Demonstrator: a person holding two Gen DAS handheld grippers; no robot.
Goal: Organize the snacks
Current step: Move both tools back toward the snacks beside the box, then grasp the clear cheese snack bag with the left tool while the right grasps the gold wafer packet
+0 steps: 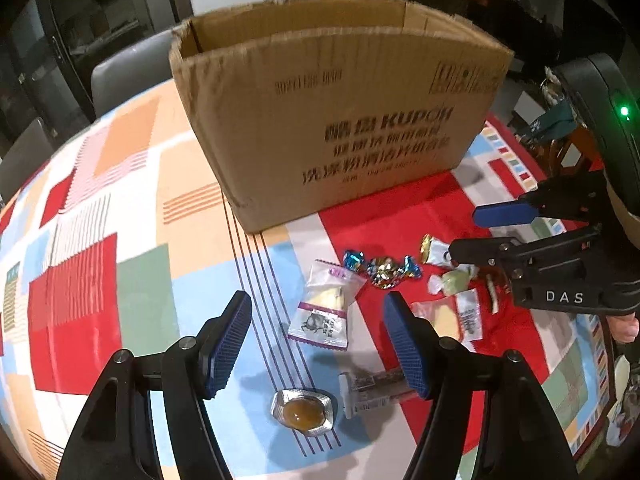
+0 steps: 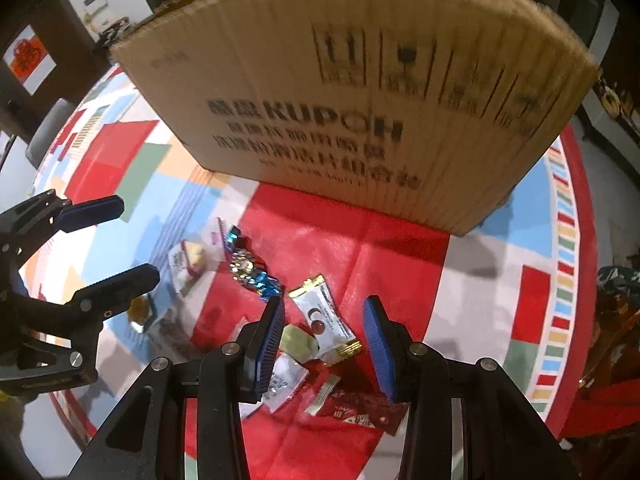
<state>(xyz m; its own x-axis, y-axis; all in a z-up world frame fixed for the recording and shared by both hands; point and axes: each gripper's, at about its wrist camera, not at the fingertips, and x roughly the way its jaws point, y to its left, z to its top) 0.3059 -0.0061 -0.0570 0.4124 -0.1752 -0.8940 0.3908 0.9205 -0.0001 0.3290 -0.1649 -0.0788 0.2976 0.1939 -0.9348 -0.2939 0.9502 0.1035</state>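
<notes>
The box (image 1: 340, 120) front reads "KUPOH" among blurred Chinese print; the right gripper (image 1: 464, 232) body reads "DAS".

Wrapped snacks (image 1: 384, 272) scattered flat before open cardboard box (image 1: 336, 112), perhaps nine

Around the table: patchwork cloth, chairs and dim room

A tablecloth (image 1: 100, 240) printed in red, blue, orange, green and white blocks covers the round table. Two grey padded chairs (image 1: 128, 68) stand at its far left edge. Behind them is a dark glass-fronted cabinet (image 1: 80, 28). A red paper ornament (image 2: 30, 58) hangs on a white wall.
</notes>
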